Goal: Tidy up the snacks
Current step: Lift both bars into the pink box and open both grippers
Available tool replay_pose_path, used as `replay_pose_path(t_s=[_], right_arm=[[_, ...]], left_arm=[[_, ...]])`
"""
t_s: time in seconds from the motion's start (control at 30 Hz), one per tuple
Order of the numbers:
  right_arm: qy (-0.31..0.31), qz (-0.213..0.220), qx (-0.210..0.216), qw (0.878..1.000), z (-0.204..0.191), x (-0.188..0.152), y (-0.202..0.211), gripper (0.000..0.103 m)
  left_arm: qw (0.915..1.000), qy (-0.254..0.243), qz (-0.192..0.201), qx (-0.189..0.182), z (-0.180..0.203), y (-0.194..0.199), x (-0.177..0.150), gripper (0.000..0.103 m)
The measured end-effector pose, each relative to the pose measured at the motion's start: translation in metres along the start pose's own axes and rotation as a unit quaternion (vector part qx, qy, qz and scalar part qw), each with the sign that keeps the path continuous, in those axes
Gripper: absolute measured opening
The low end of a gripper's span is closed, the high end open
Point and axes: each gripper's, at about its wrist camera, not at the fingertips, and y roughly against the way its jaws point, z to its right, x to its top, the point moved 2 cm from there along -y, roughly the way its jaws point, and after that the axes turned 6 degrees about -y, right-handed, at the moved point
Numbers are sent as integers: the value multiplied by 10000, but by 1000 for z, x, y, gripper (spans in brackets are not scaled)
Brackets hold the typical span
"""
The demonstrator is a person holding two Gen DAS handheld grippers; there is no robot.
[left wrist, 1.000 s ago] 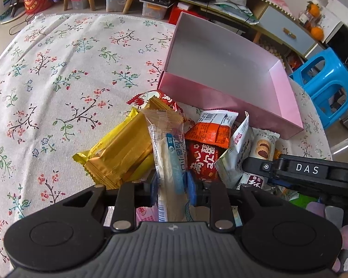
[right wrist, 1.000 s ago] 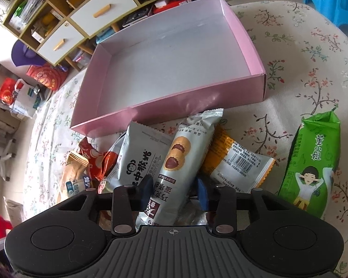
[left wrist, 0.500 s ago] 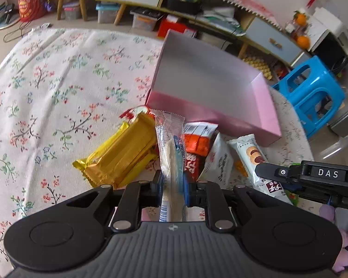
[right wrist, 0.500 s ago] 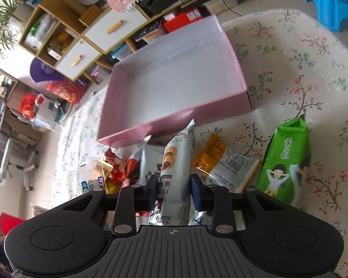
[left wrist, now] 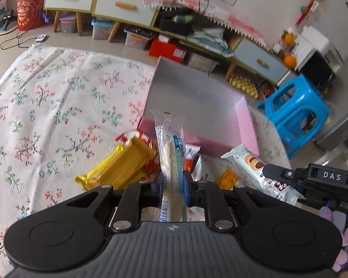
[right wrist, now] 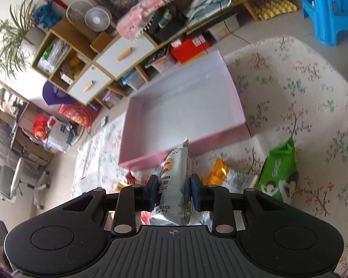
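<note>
Left gripper (left wrist: 172, 181): clamped on clear stick packet (left wrist: 170, 153), light, crinkly, pinched low.
Right gripper (right wrist: 173, 193): squeezing cookie pack (right wrist: 175, 185), soft, slippery.
Ahead: pink box (right wrist: 185, 108).

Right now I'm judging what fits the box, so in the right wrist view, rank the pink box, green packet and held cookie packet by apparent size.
1. pink box, clearly largest.
2. green packet and cookie packet, held in the right gripper: they look alike, and the cookie packet's nearness to the camera inflates it, so I won't rank them.
</note>
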Motion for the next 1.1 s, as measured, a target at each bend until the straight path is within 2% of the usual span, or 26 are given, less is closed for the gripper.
replay_pose_path(t_s=[0.13, 0.33, 0.5, 0.73, 0.9, 1.03, 1.1], right_arm=[[-22, 64, 54, 10000, -1, 15, -5, 29], [84, 156, -23, 9998, -3, 42, -26, 29], [180, 386, -64, 9991, 6, 62, -48, 29], [709, 641, -425, 9945, 18, 73, -77, 29], [932, 639, -575, 9919, 24, 74, -91, 29], [1086, 574, -650, 9903, 24, 72, -96, 29], [1149, 579, -656, 9895, 24, 71, -96, 29]], left_arm=[[9999, 64, 108, -36, -2, -1, 11, 15], [9995, -281, 165, -56, 5, -24, 45, 15], [9967, -784, 224, -45, 15, -56, 71, 15], [9903, -1368, 222, 125, 18, -105, 86, 15], [9848, -1709, -100, 300, 16, -122, 81, 15], [9849, -1616, -463, 410, 9, -126, 77, 14], [9844, -1618, -517, 458, 7, -125, 74, 14]])
